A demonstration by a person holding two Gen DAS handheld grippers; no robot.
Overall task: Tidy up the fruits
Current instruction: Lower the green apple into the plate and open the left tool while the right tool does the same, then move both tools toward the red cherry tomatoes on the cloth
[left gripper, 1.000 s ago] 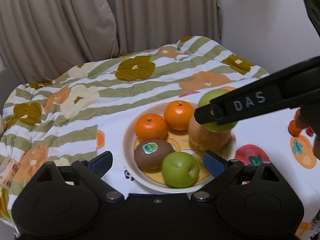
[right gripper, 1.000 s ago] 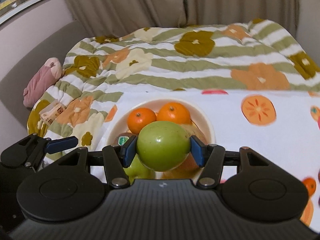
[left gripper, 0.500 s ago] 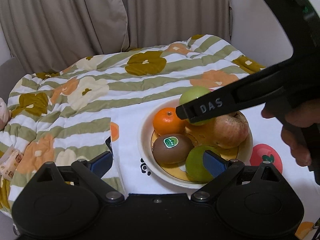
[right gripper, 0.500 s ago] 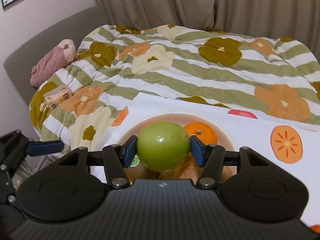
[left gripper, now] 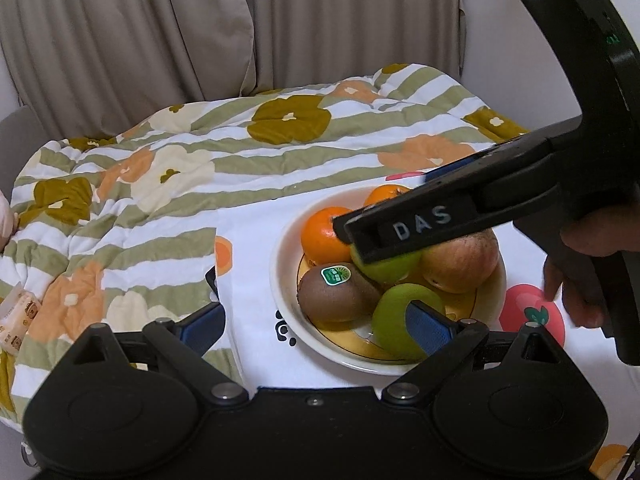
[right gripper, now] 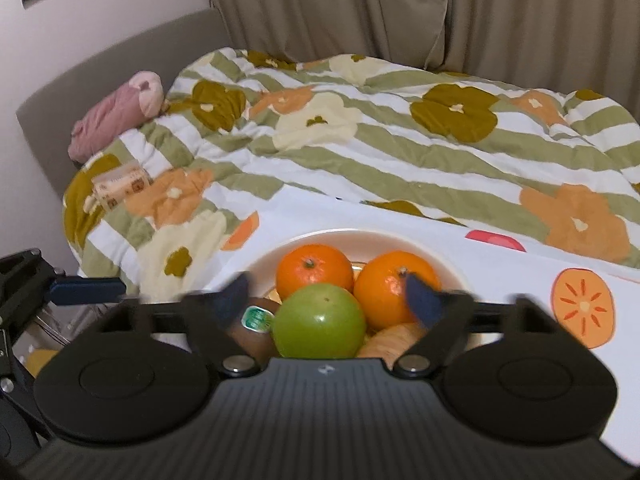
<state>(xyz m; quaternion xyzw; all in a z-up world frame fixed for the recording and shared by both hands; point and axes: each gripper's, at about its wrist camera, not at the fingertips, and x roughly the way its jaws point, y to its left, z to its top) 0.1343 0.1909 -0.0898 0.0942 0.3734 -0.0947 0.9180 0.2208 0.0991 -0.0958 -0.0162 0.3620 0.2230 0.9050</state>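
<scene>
A cream plate (left gripper: 285, 304) on a white fruit-print cloth holds two oranges (left gripper: 320, 236), a kiwi (left gripper: 336, 294) with a green sticker, a red-yellow apple (left gripper: 460, 264) and two green apples. My right gripper (right gripper: 328, 300) is open over the plate; a green apple (right gripper: 320, 320) rests in the plate's middle between its spread fingers, also visible in the left wrist view (left gripper: 386, 268). My left gripper (left gripper: 316, 324) is open and empty at the plate's near edge, its right finger in front of the second green apple (left gripper: 394, 320).
A striped flower-print quilt (left gripper: 160, 184) covers the bed behind and left of the plate. A pink rolled cloth (right gripper: 116, 116) and a small packet (right gripper: 120, 184) lie at the far left. Curtains hang behind. The person's hand (left gripper: 580, 280) holds the right gripper.
My right gripper lowered the green apple into the plate and opened, letting it go. My left gripper shifted left, so the plate now sits further right in its view.
</scene>
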